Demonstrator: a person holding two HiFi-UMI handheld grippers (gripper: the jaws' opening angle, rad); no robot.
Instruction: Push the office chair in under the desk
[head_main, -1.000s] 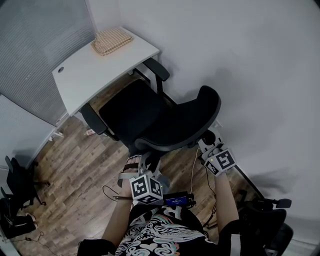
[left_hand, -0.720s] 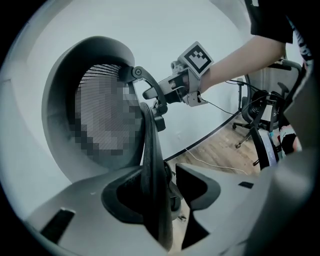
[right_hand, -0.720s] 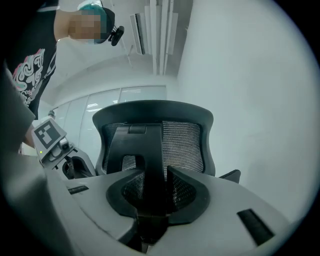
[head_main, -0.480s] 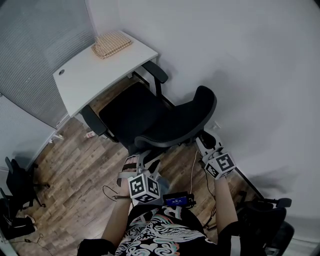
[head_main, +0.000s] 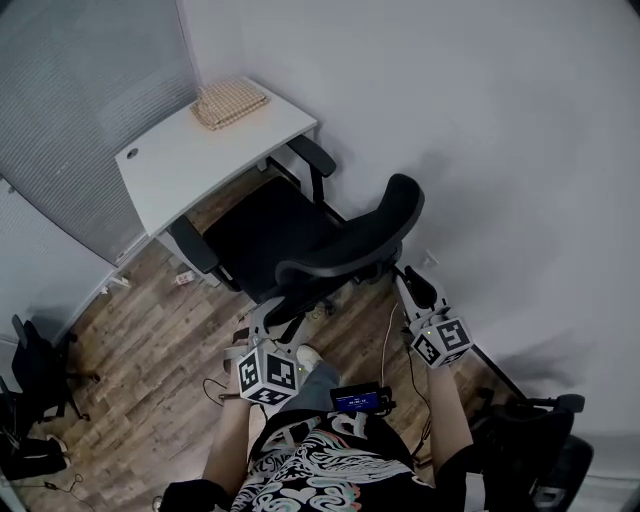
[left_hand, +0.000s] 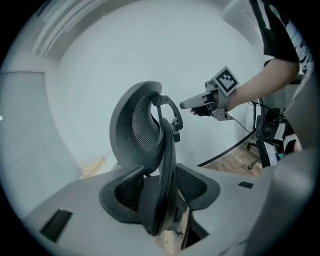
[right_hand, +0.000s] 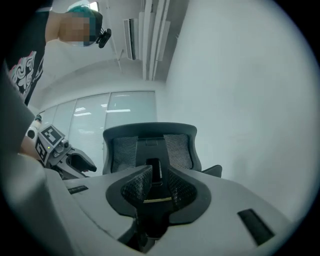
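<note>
Overhead, centre frame, the black mesh-backed office chair stands partly out from the white bench. Left gripper view: our left tool is closing, with the backrest edge between jaws that are not yet pressing. Right gripper view: our right tool is agape and empty; we'd push evenly from both sides.

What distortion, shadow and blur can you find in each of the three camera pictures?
Head view: wide-angle bending curves the desk edges, and the office chair throws only a faint, soft shadow on the wall. Left gripper view: dark round vignette, blurred near foreground, backrest sharp. Right gripper view: same vignette, a mosaic patch top left, light streaks on the glass panels.
</note>
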